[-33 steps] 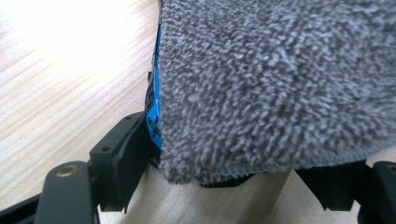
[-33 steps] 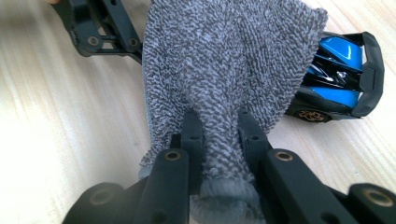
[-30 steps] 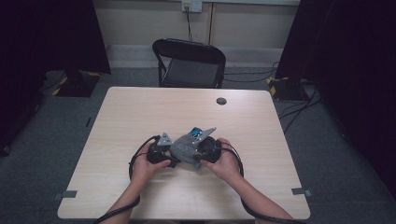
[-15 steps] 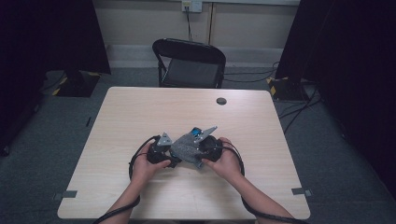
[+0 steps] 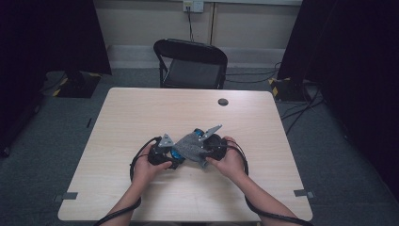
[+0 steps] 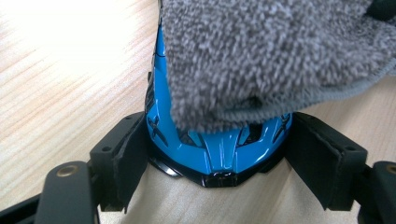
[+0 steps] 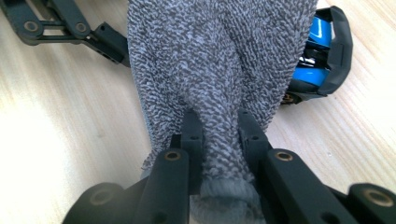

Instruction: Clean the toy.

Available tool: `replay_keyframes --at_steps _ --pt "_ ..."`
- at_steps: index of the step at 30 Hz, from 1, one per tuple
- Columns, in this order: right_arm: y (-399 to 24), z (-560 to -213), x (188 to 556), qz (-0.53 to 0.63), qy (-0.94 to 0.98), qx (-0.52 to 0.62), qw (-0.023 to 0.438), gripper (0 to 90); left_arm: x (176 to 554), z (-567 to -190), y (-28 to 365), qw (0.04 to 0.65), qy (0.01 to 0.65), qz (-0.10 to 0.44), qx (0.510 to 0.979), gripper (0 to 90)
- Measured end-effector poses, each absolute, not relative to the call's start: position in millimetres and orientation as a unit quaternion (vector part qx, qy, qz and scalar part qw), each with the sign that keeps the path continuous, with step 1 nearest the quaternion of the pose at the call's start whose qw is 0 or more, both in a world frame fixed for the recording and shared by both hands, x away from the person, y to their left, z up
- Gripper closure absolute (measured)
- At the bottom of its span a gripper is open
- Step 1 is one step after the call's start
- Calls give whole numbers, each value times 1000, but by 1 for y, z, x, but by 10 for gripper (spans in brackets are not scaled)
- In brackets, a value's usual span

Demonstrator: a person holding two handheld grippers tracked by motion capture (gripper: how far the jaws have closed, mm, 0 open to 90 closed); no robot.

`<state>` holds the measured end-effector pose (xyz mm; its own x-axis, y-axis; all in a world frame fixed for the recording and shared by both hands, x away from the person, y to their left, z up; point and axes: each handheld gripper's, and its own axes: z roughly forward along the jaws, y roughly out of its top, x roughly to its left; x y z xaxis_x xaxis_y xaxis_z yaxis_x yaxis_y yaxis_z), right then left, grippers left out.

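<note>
No text, label, brand, number or sign could be read on anything in any of the views.

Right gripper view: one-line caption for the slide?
Right gripper pinches a fold of grey cloth draped over the blue toy car on the wooden table.

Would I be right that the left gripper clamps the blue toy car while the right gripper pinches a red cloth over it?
Not quite: the cloth is grey, not red, as the right gripper view shows. The left gripper does clamp the blue toy car, and the right gripper pinches the cloth.
</note>
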<state>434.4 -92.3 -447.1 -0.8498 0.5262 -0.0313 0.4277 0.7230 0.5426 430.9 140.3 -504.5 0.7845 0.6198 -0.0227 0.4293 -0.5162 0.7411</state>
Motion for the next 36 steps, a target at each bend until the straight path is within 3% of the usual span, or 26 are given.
replay_keyframes --at_steps 36 --pt "-111 -439 471 237 909 325 111 769 431 -505 140 387 305 123 862 229"
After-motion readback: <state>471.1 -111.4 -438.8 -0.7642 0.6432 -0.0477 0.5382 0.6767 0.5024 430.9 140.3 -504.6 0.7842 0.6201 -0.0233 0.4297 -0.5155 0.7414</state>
